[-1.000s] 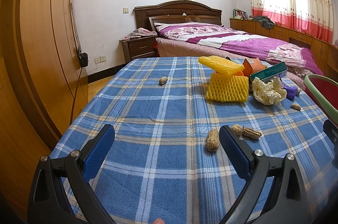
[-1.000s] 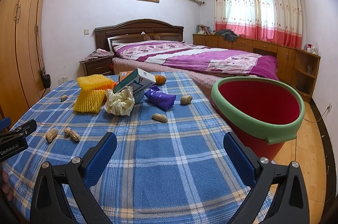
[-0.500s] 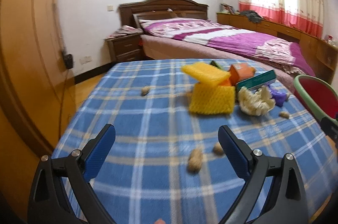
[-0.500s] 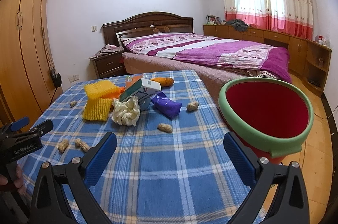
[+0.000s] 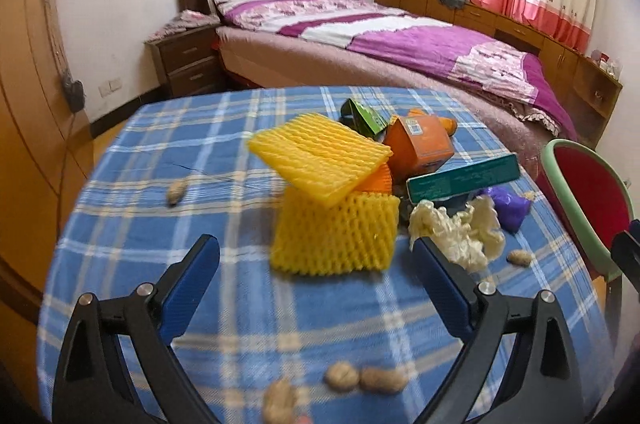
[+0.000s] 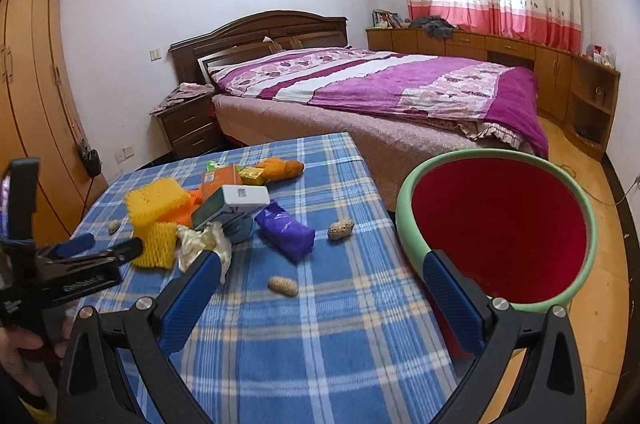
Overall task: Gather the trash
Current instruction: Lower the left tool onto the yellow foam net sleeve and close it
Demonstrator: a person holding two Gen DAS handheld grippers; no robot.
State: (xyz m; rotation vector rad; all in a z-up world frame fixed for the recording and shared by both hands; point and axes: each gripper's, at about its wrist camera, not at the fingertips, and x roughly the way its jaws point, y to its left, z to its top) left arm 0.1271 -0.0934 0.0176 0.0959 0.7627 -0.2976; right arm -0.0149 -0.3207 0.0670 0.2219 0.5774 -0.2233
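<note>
Plaid tablecloth, left claw now nearer yellow foam net, both claws gaping, empty.

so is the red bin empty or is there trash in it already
Empty, as far as shows: the right wrist view looks into the red bin and sees only bare red wall; its bottom is hidden.

Black plastic tongs: left tongs and right tongs, ribbed blue pads, silver screws at the arm joints, faint white lettering on the left frame.
</note>
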